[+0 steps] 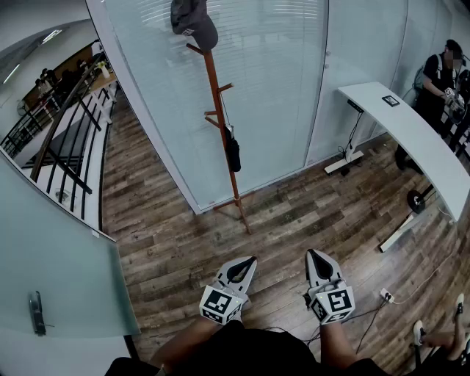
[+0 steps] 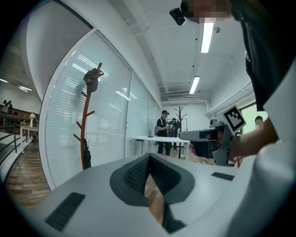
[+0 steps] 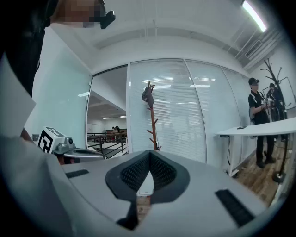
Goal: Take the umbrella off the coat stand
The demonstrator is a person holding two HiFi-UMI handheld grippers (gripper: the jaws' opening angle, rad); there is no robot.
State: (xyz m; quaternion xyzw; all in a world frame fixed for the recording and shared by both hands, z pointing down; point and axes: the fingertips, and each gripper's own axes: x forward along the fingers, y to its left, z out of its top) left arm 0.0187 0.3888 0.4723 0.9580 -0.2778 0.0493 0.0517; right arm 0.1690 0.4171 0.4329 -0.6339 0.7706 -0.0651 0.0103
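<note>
A reddish-brown coat stand (image 1: 220, 125) rises in front of the glass wall, a few steps ahead of me. A folded black umbrella (image 1: 232, 153) hangs from a peg halfway up it, and a dark cap (image 1: 194, 22) tops the pole. My left gripper (image 1: 253, 258) and right gripper (image 1: 310, 252) are held low and side by side, both shut and empty, far short of the stand. The left gripper view shows the stand (image 2: 84, 134) with the umbrella (image 2: 86, 158) beyond its shut jaws. The stand (image 3: 151, 121) is also straight ahead in the right gripper view.
A white desk (image 1: 415, 136) runs along the right, with a person (image 1: 443, 73) standing behind it. A glass partition (image 1: 264, 95) backs the stand. A railing (image 1: 62, 139) and a glass door (image 1: 51, 272) are at the left. Cables and a plug (image 1: 385, 296) lie on the wood floor.
</note>
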